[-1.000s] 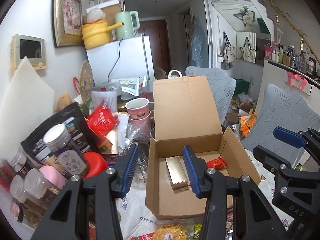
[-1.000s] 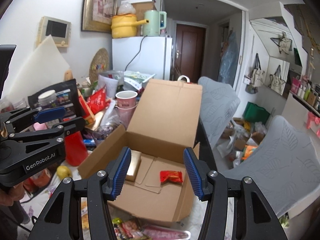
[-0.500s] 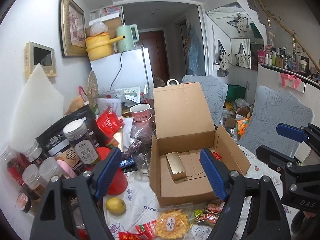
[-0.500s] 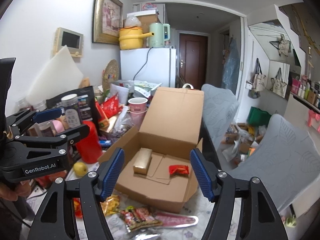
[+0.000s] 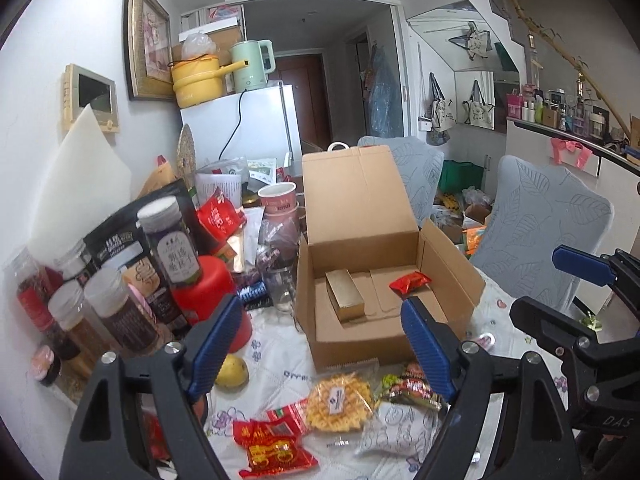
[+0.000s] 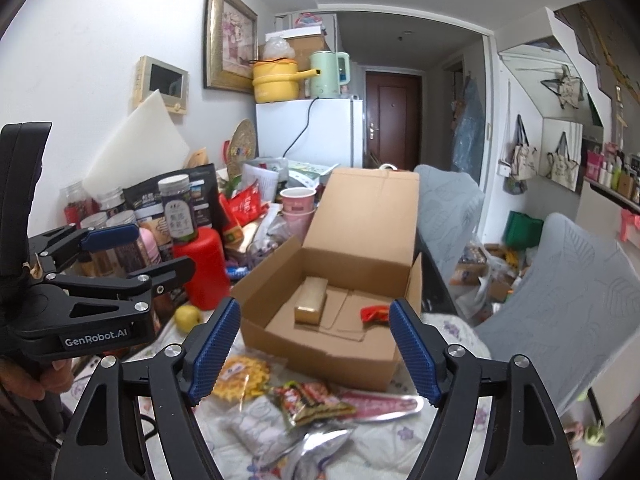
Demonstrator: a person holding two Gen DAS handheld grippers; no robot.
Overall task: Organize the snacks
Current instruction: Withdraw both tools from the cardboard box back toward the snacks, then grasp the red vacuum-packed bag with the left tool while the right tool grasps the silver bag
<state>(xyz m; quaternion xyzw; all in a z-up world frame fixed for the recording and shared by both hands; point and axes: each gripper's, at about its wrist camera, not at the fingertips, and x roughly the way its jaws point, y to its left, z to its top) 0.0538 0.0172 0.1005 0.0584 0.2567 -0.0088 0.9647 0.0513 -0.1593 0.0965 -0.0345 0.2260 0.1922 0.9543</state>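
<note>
Our fingers [image 5: 216, 344] stand apart and empty on both tools: the left gripper [image 5: 320, 344] is spread wide, while the right gripper [image 6: 314, 350] is opening its jaws with nothing between them. Both hover over loose snacks [image 5: 340, 398] on the table [image 5: 276, 360], just before the box [image 5: 384, 336], which holds a gold bar [image 5: 345, 294] and a red packet [image 5: 410, 281]. We judge the slippery wrappers may slide or crush under a hasty pinch, and the crowded jars [image 5: 120, 312] at left could be knocked.
</note>
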